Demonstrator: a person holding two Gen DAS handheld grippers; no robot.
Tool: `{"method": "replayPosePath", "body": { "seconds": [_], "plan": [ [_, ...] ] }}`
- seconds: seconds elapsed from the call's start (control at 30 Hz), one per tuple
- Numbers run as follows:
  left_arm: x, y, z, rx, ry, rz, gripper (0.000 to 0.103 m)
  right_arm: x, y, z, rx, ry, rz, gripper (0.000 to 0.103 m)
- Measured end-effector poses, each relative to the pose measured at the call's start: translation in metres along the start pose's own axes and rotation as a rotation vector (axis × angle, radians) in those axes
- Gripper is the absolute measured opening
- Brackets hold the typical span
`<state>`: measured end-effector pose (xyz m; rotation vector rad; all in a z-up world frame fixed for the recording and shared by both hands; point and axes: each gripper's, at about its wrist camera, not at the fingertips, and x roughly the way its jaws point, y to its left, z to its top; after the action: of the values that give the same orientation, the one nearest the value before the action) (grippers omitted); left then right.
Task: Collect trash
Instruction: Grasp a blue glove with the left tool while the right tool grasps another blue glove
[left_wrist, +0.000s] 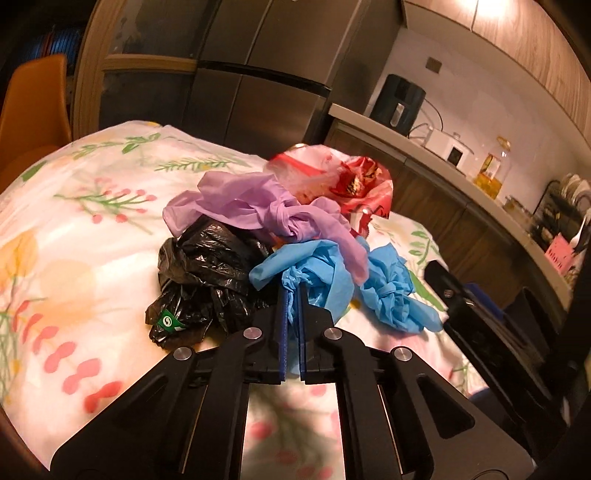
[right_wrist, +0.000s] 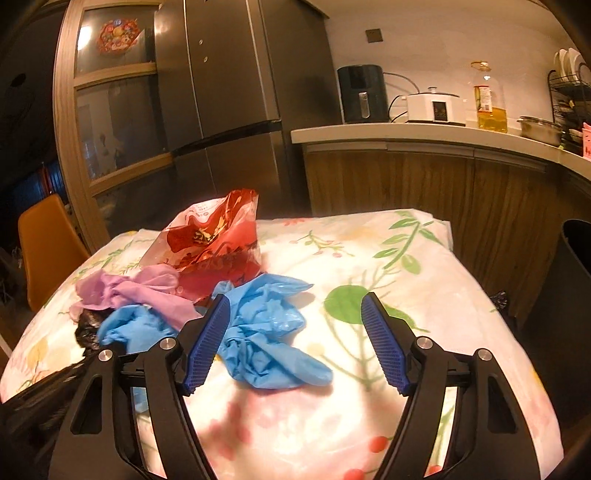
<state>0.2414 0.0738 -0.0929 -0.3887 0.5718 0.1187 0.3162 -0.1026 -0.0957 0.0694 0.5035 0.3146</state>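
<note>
A pile of trash lies on the floral tablecloth (left_wrist: 74, 229): a black plastic bag (left_wrist: 207, 280), a purple glove (left_wrist: 255, 206), a red snack wrapper (left_wrist: 354, 181) and two blue gloves. My left gripper (left_wrist: 293, 295) is shut on the nearer blue glove (left_wrist: 314, 273). The other knotted blue glove (left_wrist: 395, 291) lies to its right. In the right wrist view my right gripper (right_wrist: 295, 332) is open and empty, above the cloth, with that blue glove (right_wrist: 266, 332) by its left finger. The purple glove (right_wrist: 129, 291), red wrapper (right_wrist: 218, 240) and held blue glove (right_wrist: 136, 325) lie to the left.
A dark bin (right_wrist: 569, 295) stands off the table's right edge. A kitchen counter (right_wrist: 406, 131) with appliances, an oil bottle (right_wrist: 489, 99) and a dish rack runs behind. A fridge (right_wrist: 229, 92) stands at the back, an orange chair (right_wrist: 48, 243) at the left.
</note>
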Motion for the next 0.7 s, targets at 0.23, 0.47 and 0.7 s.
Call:
{"method": "replayPosePath", "body": {
  "seconds": [0.23,0.47,0.7],
  "plan": [
    [-0.019,0.011,0.000,-0.001,-0.025,0.018,0.003,0.014,0.010,-0.002,-0.030,0.045,0.020,0.063],
    [-0.024,0.013,0.001,0.019,-0.031,0.031,0.003,0.032,0.017,-0.007,-0.064,0.122,0.035,0.053],
    [-0.029,0.017,-0.002,0.029,-0.023,0.043,0.018,0.035,0.025,-0.010,-0.104,0.147,0.093,0.013]
  ]
}}
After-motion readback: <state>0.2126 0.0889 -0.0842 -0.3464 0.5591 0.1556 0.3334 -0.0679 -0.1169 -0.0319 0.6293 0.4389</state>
